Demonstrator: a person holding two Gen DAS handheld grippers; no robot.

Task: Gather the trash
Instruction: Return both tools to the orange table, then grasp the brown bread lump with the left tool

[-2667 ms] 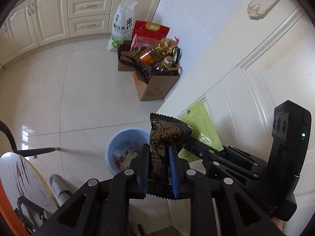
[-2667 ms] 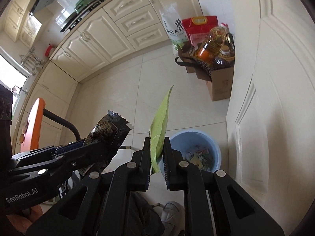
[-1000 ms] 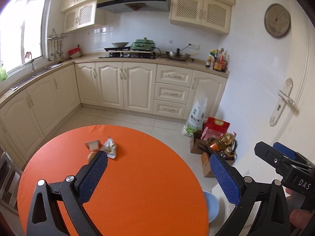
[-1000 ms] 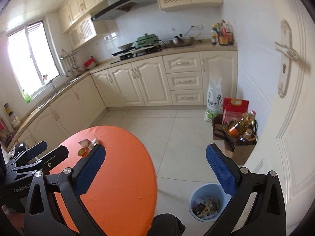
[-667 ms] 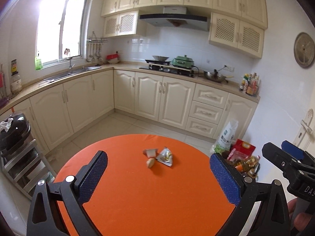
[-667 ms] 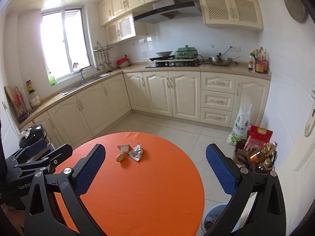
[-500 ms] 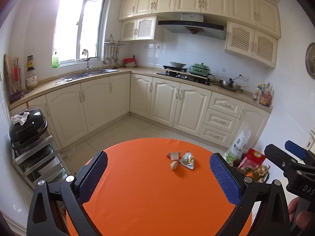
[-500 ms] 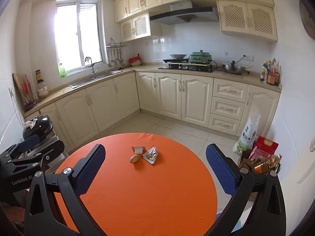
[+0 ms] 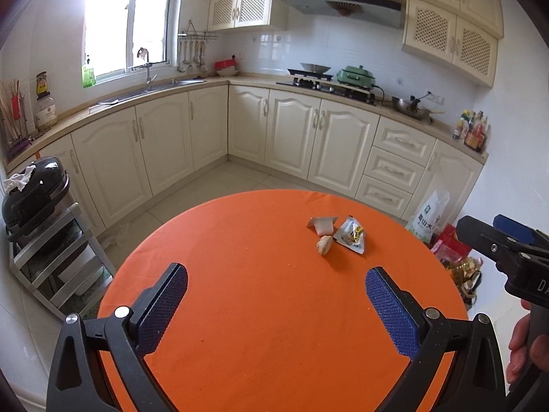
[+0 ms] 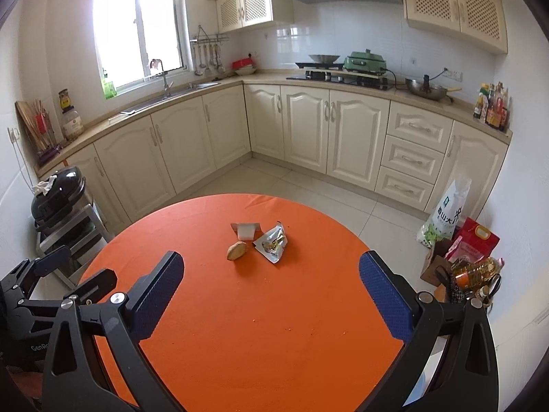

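Note:
Three bits of trash lie together on the round orange table [image 9: 240, 309] [image 10: 274, 326]: a silver foil wrapper [image 9: 351, 234] [image 10: 271, 241], a white folded scrap [image 9: 322, 225] [image 10: 245, 230] and a small tan food piece [image 9: 324, 244] [image 10: 236, 250]. My left gripper [image 9: 276, 304] hovers over the table's near side, open and empty, with the trash ahead and to the right. My right gripper [image 10: 271, 292] is open and empty too, the trash ahead near its centre line. The right gripper's body also shows at the right edge [image 9: 507, 257], held by a hand.
Cream cabinets and a counter with stove run along the far wall. A black cooker on a metal rack [image 9: 34, 192] [image 10: 58, 195] stands left of the table. A rice bag [image 10: 442, 216], red bag and box with oil bottles [image 10: 470, 267] sit on the floor at right.
Both grippers let go of their wrappers over the blue bin, opened wide, and swung up and left to face the table. The trash now sits nearer the view centre.

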